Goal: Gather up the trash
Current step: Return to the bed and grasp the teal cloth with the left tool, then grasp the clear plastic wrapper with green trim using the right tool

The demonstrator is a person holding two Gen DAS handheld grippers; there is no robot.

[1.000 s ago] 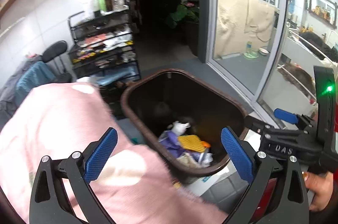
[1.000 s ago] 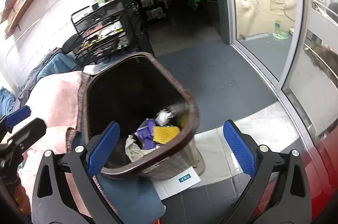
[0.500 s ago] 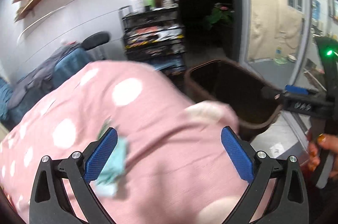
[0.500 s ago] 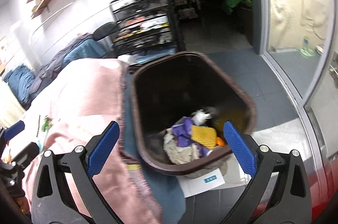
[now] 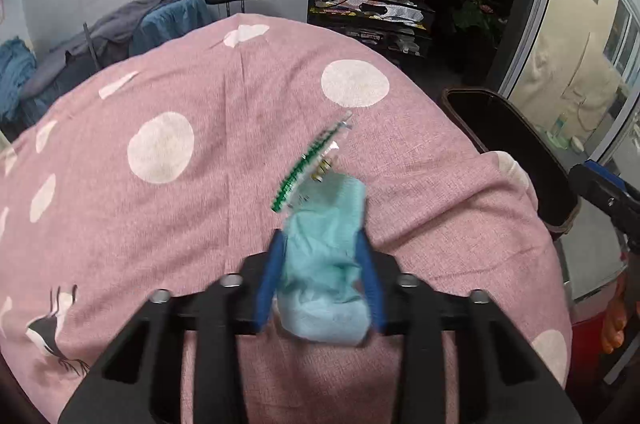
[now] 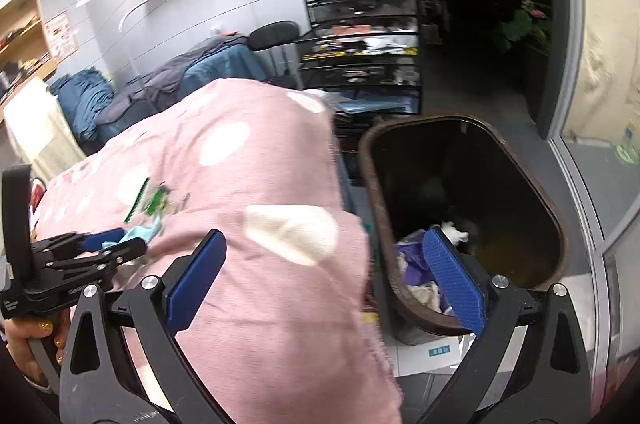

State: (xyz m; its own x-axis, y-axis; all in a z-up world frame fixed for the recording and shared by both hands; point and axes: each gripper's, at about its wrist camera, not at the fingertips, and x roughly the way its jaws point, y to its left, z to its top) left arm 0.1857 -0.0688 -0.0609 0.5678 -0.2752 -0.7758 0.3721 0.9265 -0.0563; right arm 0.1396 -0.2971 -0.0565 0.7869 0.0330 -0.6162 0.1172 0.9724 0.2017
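Two claws: left one busy, right one idle.
Left claw (image 5: 320,264): jaws have just been closing, now narrowed onto crumpled teal tissue (image 5: 324,264); blue pads (image 5: 366,264) press its sides, so it's gripped. Seen also from right wrist cam (image 6: 114,242), low left, w/ a hand (image 6: 30,348) on the handle.
Teal tissue: sits on pink dotted cover (image 5: 180,184), between the pads, long axis running away from the claw along its fingers.
Green-edged wrapper (image 5: 316,160): clear plastic w/ green strip, lies just beyond the tissue, touching or overlapping its far end; not in the pads as far as I can tell.
Bin (image 6: 468,220): brown, open top, already has trash in bottom; stands right of the cover, close beside its edge.
Right claw (image 6: 324,280): wide open, holds nothing; hangs over cover edge & bin rim.
Key relation: bin lies to the right of the left claw, across the cover; right claw is nearer the bin, but the left one has the tissue.
Step, my guess: lift tissue, carry right to the bin, then come back for the wrapper.
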